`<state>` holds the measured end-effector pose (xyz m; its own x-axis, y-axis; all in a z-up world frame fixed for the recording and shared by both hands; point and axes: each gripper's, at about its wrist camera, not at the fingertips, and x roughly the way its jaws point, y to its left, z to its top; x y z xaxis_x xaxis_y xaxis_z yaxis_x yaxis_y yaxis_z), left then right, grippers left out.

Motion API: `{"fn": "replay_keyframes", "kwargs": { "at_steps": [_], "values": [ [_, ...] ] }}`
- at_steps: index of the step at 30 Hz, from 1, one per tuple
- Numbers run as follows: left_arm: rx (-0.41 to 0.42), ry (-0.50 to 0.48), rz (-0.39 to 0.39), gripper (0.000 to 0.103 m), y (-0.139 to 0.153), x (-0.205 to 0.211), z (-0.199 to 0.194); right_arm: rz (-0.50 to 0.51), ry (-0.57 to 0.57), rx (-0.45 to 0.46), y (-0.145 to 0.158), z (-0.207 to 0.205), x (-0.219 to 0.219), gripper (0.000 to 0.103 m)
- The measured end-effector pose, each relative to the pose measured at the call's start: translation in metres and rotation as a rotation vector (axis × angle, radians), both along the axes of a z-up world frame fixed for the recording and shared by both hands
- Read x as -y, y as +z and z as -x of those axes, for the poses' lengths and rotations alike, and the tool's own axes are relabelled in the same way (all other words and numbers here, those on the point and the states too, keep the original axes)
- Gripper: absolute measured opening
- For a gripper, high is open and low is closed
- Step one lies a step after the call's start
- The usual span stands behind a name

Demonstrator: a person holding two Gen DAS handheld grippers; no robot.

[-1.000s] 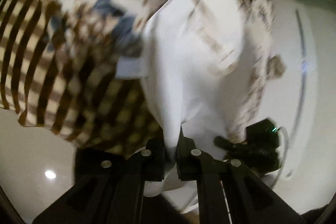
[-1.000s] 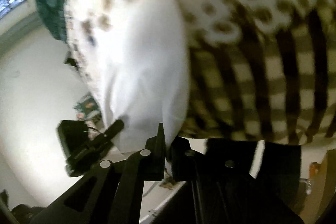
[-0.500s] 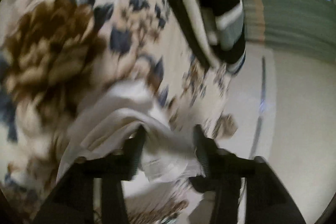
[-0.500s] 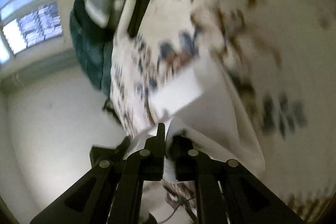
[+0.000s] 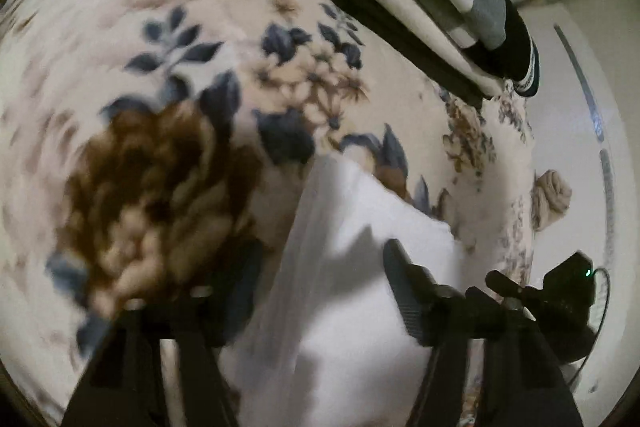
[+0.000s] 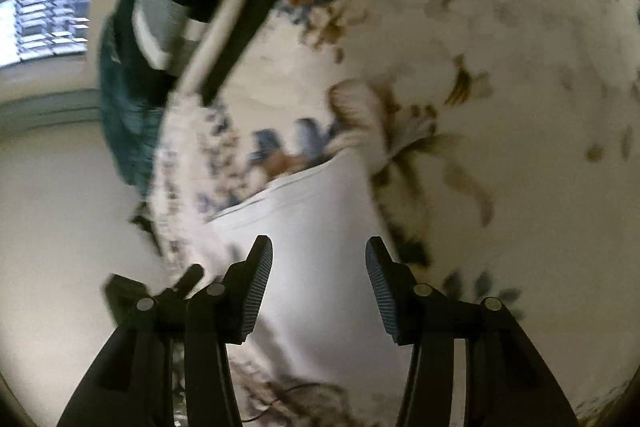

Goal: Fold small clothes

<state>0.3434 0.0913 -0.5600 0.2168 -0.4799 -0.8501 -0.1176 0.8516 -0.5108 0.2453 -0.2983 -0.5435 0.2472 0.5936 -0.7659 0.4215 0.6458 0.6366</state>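
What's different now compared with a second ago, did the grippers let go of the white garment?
Yes. Both grippers, the left and the right, were shut on the white garment and held it up; now both are open and it lies flat on the floral blanket. The black tray of folded clothes has not visibly moved since half a second ago.

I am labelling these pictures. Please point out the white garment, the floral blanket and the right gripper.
white garment [image 6: 320,227], right wrist view, flat middle.
floral blanket [image 5: 168,155], left wrist view, brown flower.
right gripper [image 6: 319,287], right wrist view, between fingertips.
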Motion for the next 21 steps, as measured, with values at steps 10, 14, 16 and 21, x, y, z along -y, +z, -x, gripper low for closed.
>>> {"fn": "replay_keyframes", "kwargs": {
  "at_steps": [10, 14, 16, 21],
  "values": [
    [-0.082, -0.016, 0.038, 0.023, -0.007, -0.029, -0.006, 0.075, 0.015, -0.045, -0.026, -0.023, 0.003, 0.002],
    [-0.114, 0.082, 0.093, 0.056, 0.016, -0.055, 0.054, 0.102, 0.036, -0.058, -0.008, -0.004, 0.001, 0.030],
    [-0.178, 0.162, 0.155, 0.057, 0.015, -0.061, 0.100, 0.115, 0.016, -0.048, 0.009, 0.026, 0.007, 0.043],
    [-0.393, 0.307, 0.377, 0.057, -0.029, -0.041, 0.180, 0.002, -0.052, -0.169, 0.000, 0.109, 0.009, 0.044]
  ]
}}
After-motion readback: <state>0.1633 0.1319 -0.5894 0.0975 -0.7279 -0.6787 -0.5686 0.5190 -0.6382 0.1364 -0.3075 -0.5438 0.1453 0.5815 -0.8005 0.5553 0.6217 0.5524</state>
